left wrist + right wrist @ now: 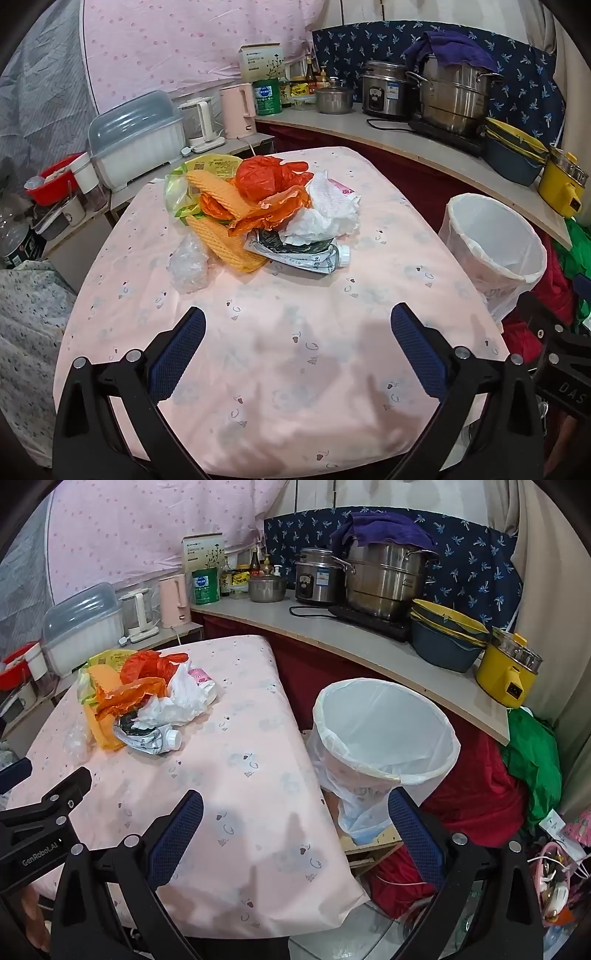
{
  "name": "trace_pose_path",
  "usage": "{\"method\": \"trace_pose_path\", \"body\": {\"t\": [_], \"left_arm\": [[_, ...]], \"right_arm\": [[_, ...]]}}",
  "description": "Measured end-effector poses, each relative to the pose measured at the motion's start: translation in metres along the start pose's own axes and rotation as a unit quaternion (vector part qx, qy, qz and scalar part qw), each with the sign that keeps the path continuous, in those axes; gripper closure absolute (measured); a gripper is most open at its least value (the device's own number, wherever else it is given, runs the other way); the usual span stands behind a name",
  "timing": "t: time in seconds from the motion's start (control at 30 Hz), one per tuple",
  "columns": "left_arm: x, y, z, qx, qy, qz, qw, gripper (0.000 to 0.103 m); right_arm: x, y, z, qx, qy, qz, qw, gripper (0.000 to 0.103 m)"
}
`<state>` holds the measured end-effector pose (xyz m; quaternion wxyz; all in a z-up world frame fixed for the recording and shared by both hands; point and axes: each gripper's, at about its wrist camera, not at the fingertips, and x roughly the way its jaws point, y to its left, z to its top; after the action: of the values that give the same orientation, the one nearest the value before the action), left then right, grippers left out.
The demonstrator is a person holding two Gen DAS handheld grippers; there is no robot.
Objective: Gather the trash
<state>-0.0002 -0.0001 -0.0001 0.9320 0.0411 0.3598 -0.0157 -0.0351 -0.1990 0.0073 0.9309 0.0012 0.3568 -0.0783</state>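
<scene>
Trash heap on the pink-clothed table, both grippers spread wide and empty.

Ahead of the left gripper [297, 325] lie orange plastic bags [271, 184], crumpled white paper [328, 214], a squashed drink carton [306, 254] and a clear bag [188, 264]. The lined bin [384, 731] stands just beyond the right gripper [295, 808], beside the table [258, 775]; nothing blocks either.

The room is evenly and fairly brightly lit from overhead, with a soft, slightly pink cast. Faint, blurry grey shadows lie on the pink tablecloth [280, 354] in the near part of both views. The steel pot [452, 98] carries mild glints, nothing harsh. Both fisheye pictures bend straight lines hard: the counter edge [369, 657] curves, and the corners fall to black. The middle is sharp; the rims smear a little.
</scene>
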Motion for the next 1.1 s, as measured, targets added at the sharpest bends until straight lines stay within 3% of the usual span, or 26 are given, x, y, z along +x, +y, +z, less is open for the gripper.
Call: {"method": "trace_pose_path", "body": {"t": [1.1], "left_arm": [[-0.0015,-0.0032,-0.0009,0.006,0.0,0.001,1.0,0.007]], "right_arm": [[-0.0015,-0.0071,0.0005,0.004,-0.003,-0.003,1.0,0.007]]}}
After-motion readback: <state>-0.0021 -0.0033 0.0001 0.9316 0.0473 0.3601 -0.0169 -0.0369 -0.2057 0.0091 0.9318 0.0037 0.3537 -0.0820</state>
